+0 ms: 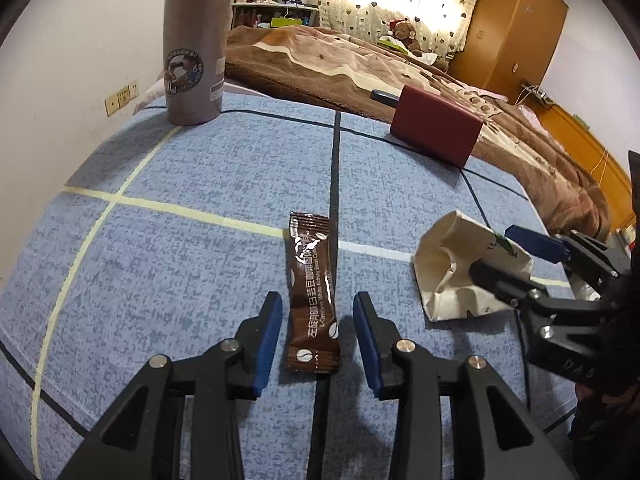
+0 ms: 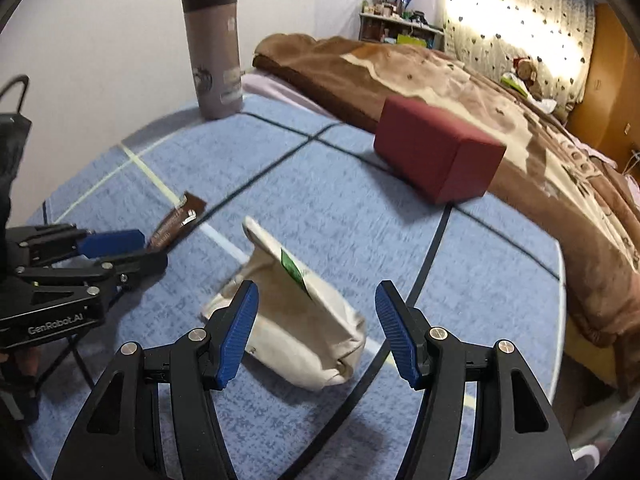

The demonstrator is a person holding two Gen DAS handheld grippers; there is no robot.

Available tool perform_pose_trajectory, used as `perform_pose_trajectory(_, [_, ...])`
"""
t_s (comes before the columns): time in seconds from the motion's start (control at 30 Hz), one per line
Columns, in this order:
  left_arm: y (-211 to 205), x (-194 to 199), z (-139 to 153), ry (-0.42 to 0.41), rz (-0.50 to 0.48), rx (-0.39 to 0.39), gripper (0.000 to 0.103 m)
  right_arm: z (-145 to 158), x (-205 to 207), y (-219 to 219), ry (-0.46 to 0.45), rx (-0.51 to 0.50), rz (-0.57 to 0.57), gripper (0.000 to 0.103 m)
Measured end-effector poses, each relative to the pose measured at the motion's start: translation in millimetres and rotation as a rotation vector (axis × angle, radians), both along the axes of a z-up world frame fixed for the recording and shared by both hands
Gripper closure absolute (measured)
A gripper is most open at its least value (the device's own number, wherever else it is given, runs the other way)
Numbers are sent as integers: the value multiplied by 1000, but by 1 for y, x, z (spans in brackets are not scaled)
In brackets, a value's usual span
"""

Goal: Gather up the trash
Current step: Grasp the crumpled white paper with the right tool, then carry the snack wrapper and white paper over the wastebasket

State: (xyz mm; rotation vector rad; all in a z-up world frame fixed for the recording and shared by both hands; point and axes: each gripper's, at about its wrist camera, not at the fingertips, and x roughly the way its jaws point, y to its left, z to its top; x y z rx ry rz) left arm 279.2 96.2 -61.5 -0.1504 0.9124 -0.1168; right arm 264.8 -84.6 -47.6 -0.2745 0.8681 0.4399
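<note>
Sachet (image 1: 313, 296), brown w/ glossy print, lies flat between released left fingers (image 1: 267, 332); right fingers (image 2: 239, 336) spread, maybe brushing crumpled cup (image 2: 296, 320).

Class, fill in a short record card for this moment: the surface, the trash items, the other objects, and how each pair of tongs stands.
surface: blue checked cloth
trash: brown coffee sachet lying flat; crumpled paper cup on its side
other objects: grey flask upright; red box
left tongs: open, straddling the sachet without pressing it
right tongs: open wide, around the cup
</note>
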Motion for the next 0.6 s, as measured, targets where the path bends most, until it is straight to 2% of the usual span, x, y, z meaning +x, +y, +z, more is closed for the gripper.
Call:
perform_pose_trajectory(0.03, [-1,0,0,-2,-1,7,64,-2,-1,-1,14,16,-9,41])
perform_pose_trajectory(0.1, [-1,1,0,-3,0,3,64,-3,-5,-5,22,41,-23,53])
perform_pose_trajectory(0.17, [-1,2,0,-2,-2,4,65,-3,-9,-7,12,49,-38,58])
perform_pose_trajectory(0.2, [-1,3,0,-3,-4,11,65,-2,-10,-8,10,51,-47,68])
perform_pose_trajectory(0.23, [-2,3,0,-3,-5,20,65,-2,-11,-8,7,56,-53,72])
perform_pose_trajectory(0.33, [-5,4,-1,-6,1,46,70,-2,-13,-10,7,61,-77,74])
perform_pose_trajectory(0.4, [-2,3,-1,-7,12,41,80,-2,-16,-11,-1,62,-103,75])
perform_pose_trajectory(0.5, [2,2,-1,-6,20,16,80,-2,-18,-18,6,92,-173,75])
perform_pose_trajectory(0.6, [-1,0,-1,-9,13,34,81,-3,-22,-24,11,124,-234,75])
